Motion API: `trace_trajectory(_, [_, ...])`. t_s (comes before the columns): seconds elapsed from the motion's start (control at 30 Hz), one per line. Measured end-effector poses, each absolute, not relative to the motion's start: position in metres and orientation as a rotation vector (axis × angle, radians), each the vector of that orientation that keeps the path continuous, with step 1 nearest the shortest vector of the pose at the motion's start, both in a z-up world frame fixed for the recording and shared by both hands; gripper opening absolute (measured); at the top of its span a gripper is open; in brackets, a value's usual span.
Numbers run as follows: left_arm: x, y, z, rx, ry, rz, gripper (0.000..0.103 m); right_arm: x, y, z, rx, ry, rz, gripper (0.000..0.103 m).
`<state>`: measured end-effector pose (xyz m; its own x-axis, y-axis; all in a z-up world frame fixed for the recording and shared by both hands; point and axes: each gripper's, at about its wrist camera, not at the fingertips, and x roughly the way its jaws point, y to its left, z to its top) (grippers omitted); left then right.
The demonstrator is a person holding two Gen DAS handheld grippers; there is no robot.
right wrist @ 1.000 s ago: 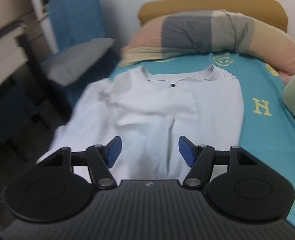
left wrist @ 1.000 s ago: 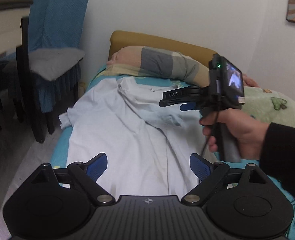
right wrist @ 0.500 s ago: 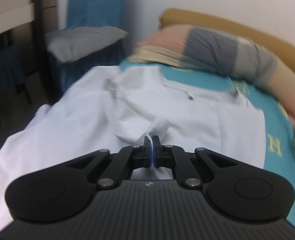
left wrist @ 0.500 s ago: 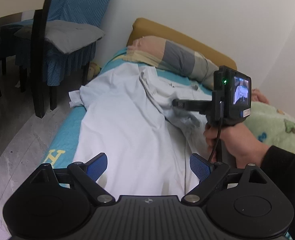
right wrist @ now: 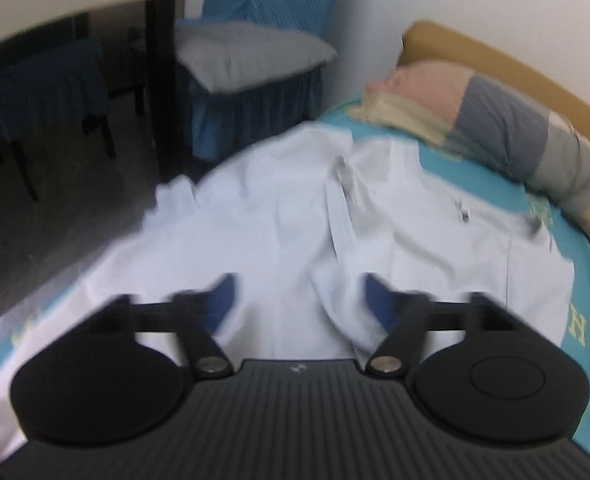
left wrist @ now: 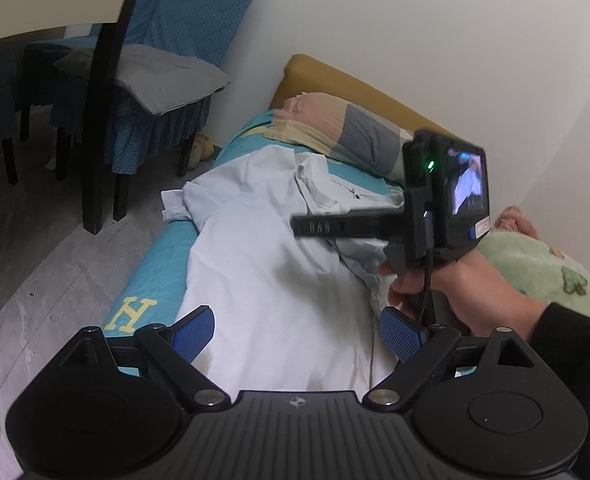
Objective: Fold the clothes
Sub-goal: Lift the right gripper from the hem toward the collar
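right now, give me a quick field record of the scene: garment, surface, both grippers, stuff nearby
garment: white shirt, spread on the bed, one part folded over its middle
surface: teal bedsheet with yellow H letters
left gripper: open, above the shirt's lower part, holding nothing
right gripper: open, over the folded part; view blurred
pillow: patchwork, at the headboard
chair: blue cover, grey cushion, beside the bed
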<state>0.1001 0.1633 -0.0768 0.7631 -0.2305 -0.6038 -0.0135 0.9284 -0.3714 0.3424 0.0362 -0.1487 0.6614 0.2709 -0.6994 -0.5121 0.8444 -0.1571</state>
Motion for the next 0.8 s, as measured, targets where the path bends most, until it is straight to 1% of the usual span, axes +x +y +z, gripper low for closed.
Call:
trace_trajectory(0.3, [0.110, 0.188, -0.094, -0.426, 0.730, 0.011, 0.093, 0.382, 0.124, -0.153, -0.503, 0.735, 0.654, 0.079])
trace_trajectory(0.43, [0.119, 0.204, -0.108, -0.471, 0.759, 0.091, 0.093, 0.395, 0.184, -0.188, -0.716, 0.777, 0.748, 0.079])
trace_trajectory(0.53, [0.124, 0.212, -0.115, -0.496, 0.773, 0.133, 0.093, 0.406, 0.216, -0.217, -0.846, 0.809, 0.704, 0.079])
trace_trajectory(0.67, [0.126, 0.214, -0.119, -0.497, 0.769, 0.153, 0.093, 0.413, 0.236, -0.239, -0.939, 0.756, 0.589, 0.078])
trace_trajectory(0.73, [0.125, 0.214, -0.119, -0.490, 0.755, 0.159, 0.093, 0.414, 0.234, -0.238, -0.915, 0.720, 0.544, 0.059])
trace_trajectory(0.77, [0.124, 0.214, -0.119, -0.486, 0.747, 0.162, 0.093, 0.414, 0.233, -0.236, -0.902, 0.700, 0.521, 0.018])
trace_trajectory(0.8, [0.124, 0.214, -0.118, -0.482, 0.740, 0.165, 0.093, 0.415, 0.229, -0.232, -0.865, 0.684, 0.499, 0.008])
